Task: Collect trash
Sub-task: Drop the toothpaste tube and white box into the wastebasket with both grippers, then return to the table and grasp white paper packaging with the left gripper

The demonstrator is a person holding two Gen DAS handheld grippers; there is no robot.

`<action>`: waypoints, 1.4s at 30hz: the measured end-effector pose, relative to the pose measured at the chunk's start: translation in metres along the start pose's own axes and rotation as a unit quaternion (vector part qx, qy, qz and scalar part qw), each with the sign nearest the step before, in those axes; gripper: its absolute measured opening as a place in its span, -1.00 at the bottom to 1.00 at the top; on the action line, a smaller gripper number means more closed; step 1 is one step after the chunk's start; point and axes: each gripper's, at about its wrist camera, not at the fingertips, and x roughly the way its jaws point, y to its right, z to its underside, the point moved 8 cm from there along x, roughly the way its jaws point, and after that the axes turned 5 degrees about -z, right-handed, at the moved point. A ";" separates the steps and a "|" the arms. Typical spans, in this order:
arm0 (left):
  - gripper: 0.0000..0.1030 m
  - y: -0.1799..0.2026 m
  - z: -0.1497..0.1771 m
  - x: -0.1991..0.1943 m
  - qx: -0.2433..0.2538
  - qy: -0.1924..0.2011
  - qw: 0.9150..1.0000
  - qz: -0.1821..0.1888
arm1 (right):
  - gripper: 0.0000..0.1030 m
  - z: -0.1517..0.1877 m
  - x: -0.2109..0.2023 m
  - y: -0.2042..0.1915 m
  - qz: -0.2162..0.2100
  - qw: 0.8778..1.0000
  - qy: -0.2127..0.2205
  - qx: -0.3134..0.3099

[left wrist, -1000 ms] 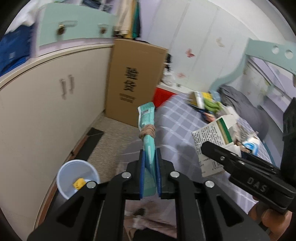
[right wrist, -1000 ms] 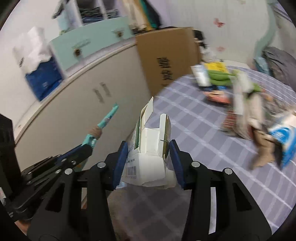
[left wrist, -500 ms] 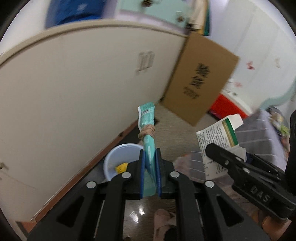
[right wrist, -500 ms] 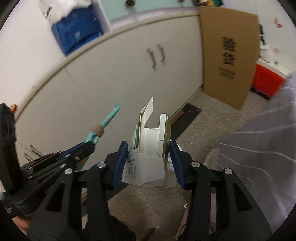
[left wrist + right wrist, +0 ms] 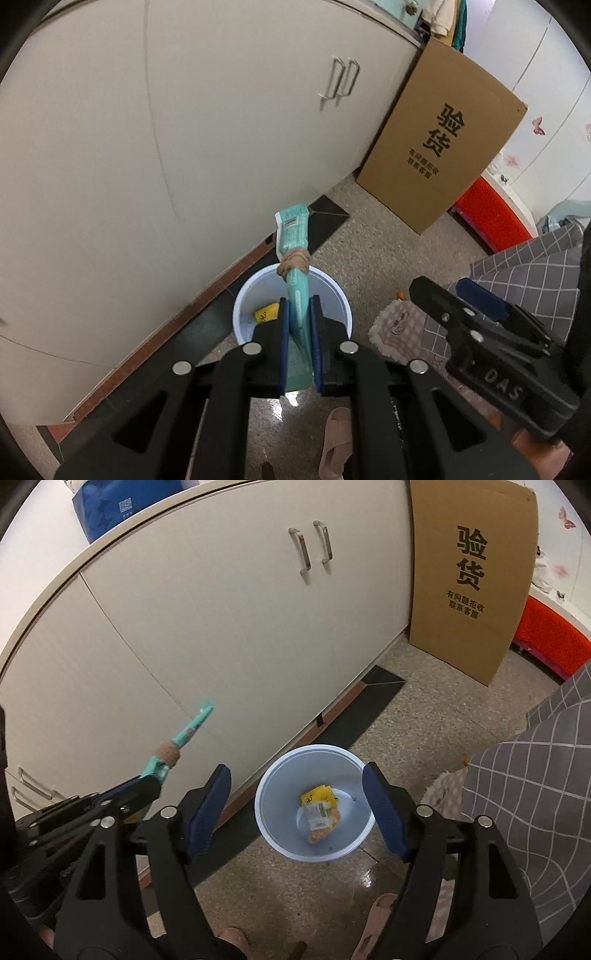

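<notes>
My left gripper is shut on a teal tube wrapped with a brown band, held above the rim of the pale blue trash bin. The tube and left gripper also show at the left of the right wrist view. My right gripper is open and empty, directly above the bin. A yellow wrapper lies on the bin's bottom. The white carton is not in view. The right gripper shows at the right of the left wrist view.
The bin stands on a speckled floor beside a cream cabinet. A tall cardboard box leans against the cabinet. A red box is behind it. A grey checked bedcover hangs at the right. Slippers lie below.
Both grippers swung down over the bin. My right gripper opened and the white carton it held is gone from view. The left gripper keeps its grip on the tube.
</notes>
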 end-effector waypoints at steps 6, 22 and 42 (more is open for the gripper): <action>-0.81 0.013 0.006 0.007 0.012 -0.007 1.000 0.006 | 0.46 0.006 -0.012 0.014 0.008 1.000 0.010 0.020; -0.75 0.034 -0.014 0.001 0.029 0.009 0.999 0.012 | 0.50 -0.007 -0.057 0.042 0.019 0.994 0.083 0.064; 0.50 0.038 -0.012 -0.088 0.007 0.074 0.997 -0.007 | 0.51 -0.013 -0.129 0.015 -0.001 0.993 0.111 0.050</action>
